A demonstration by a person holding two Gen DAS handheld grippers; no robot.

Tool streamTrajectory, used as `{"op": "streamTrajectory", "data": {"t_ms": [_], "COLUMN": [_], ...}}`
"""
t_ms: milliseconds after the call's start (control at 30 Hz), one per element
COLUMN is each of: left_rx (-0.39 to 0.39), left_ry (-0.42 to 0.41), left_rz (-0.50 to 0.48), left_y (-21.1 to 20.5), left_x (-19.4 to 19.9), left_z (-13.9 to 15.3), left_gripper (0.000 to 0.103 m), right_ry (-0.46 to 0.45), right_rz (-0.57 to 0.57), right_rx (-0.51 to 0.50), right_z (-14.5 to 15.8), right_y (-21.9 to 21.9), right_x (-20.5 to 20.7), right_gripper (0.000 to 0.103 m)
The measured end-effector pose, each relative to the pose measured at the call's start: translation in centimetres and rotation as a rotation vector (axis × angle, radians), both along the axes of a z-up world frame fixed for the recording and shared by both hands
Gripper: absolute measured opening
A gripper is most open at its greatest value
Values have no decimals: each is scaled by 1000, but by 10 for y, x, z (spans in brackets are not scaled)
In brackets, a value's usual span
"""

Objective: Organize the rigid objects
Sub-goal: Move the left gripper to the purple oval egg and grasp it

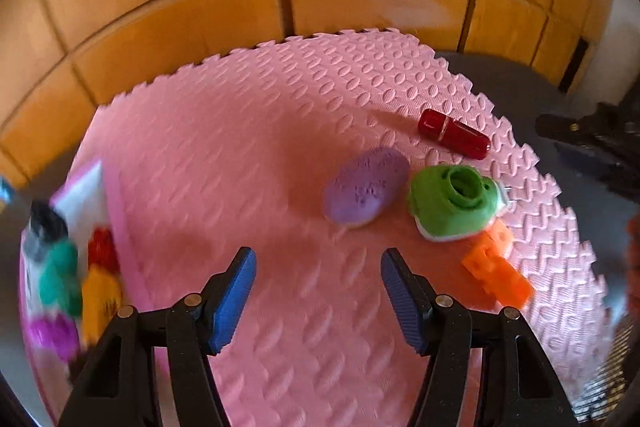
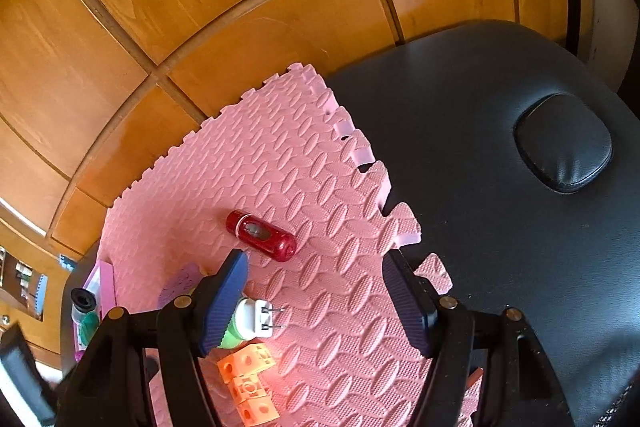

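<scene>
The left gripper point(image 1: 318, 301) is held released and empty over the pink foam mat point(image 1: 240, 131), the purple oval block point(image 1: 366, 187) lying just ahead, so a forward reach and closing are judged next.

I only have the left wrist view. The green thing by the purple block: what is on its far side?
Observer: A white plug body with two metal prongs, pointing away from the green charger onto the mat.
Operator: Anything on the red cylinder I can't see?
Observer: A grey oval patch on the side of the red cylinder.
Operator: Is the right gripper holding anything?
Observer: No. The right gripper is open with only mat between its jaws.
Operator: What's beyond the mat's right edge?
Observer: A black padded surface with a raised oval cushion.
</scene>
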State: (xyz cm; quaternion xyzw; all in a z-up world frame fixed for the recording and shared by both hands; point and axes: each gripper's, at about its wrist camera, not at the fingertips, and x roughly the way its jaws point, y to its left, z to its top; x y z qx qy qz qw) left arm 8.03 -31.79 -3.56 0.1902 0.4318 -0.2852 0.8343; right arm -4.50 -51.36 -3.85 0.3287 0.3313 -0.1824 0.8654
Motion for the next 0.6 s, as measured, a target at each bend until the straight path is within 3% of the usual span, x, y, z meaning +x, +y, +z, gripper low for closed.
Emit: {"op": "streamTrajectory", "data": {"t_ms": [133, 400, 533, 600], "left_rx": [50, 23, -27, -38], "left_ry": [-26, -50, 114, 79], "left_rz": [-94, -208, -170, -161], "left_y": [-25, -62, -60, -55], "left_x": [14, 34, 51, 47], "left_z": [-6, -8, -22, -26], "left_gripper": [66, 67, 47, 46], "right_ry": [1, -6, -3, -5], "right_rz": [17, 22, 17, 15], "right_rx": [7, 28, 38, 41], "right_z": [0, -1, -3, -3], "right_y": [1, -1, -3, -4], "right_x": [2, 3, 3, 2], "right_gripper": [71, 71, 71, 71]}}
